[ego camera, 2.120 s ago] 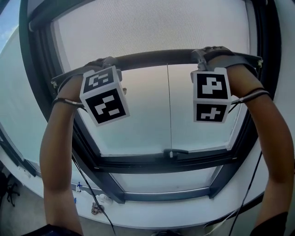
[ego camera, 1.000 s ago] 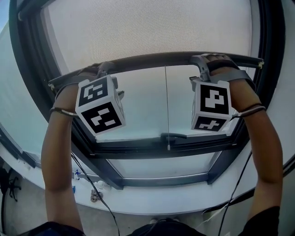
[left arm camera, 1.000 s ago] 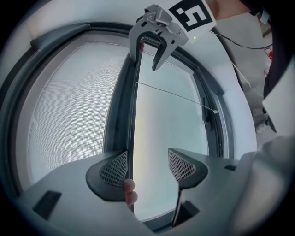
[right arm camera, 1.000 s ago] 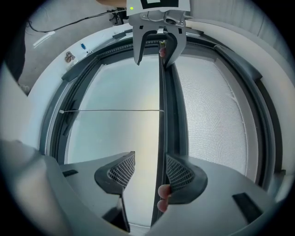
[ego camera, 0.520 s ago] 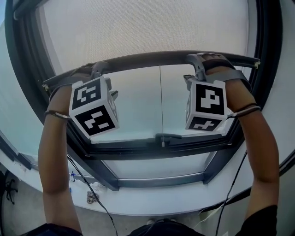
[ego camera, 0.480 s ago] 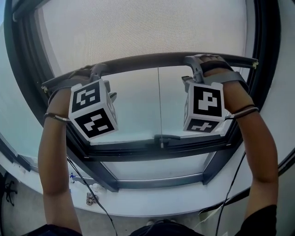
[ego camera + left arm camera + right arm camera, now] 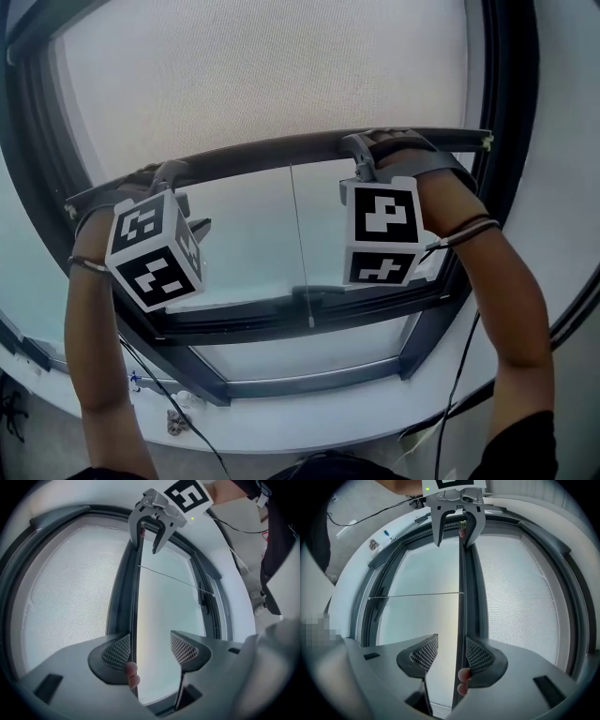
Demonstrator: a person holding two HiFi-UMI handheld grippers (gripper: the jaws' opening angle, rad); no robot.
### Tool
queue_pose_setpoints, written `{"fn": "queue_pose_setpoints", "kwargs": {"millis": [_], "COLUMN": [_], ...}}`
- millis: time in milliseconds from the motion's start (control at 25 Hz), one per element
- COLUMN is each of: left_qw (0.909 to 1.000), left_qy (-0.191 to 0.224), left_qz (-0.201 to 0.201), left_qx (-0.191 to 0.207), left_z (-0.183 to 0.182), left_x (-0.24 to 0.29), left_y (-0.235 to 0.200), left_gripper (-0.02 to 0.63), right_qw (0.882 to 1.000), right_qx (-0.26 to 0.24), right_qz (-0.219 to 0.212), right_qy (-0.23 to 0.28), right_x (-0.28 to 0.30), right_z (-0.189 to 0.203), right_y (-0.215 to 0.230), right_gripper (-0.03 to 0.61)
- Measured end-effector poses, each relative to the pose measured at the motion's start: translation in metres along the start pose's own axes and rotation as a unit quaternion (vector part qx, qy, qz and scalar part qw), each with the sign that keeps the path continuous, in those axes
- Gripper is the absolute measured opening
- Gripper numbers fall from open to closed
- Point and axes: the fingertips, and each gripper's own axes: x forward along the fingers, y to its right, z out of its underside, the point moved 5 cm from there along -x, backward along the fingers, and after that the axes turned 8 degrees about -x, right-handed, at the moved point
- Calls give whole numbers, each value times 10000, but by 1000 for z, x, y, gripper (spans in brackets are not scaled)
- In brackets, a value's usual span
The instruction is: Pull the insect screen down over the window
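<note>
Window recess with dark frame [image 7: 511, 141]. Shows insect screen [image 7: 262, 84] covering upper part only, bottom bar [image 7: 272, 152] lying crosswise between the jaws of both tools, lower rail [image 7: 309, 323] well below. Lists left tool [image 7: 150, 641] spread wide, one pad touching bar, no pinch; right tool [image 7: 452, 641] likewise spread, bar against one pad. Calls for level downward pull.

Left gripper [image 7: 149, 649] straddles the screen bar [image 7: 272, 150] at its left end, right gripper [image 7: 446, 656] seemingly its right
</note>
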Motion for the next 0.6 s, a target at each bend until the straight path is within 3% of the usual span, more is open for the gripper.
{"fn": "queue_pose_setpoints", "kwargs": {"millis": [600], "left_qw": [9998], "left_qy": [9], "left_qz": [170], "left_qx": [-83], "left_z": [6], "left_x": [17], "left_y": [17], "left_gripper": [273], "right_qw": [9999], "right_qx": [-47], "right_qz": [-94], "right_qy": [-34], "right_x": [12], "right_z": [-5], "right_y": [-22], "right_gripper": [189]}}
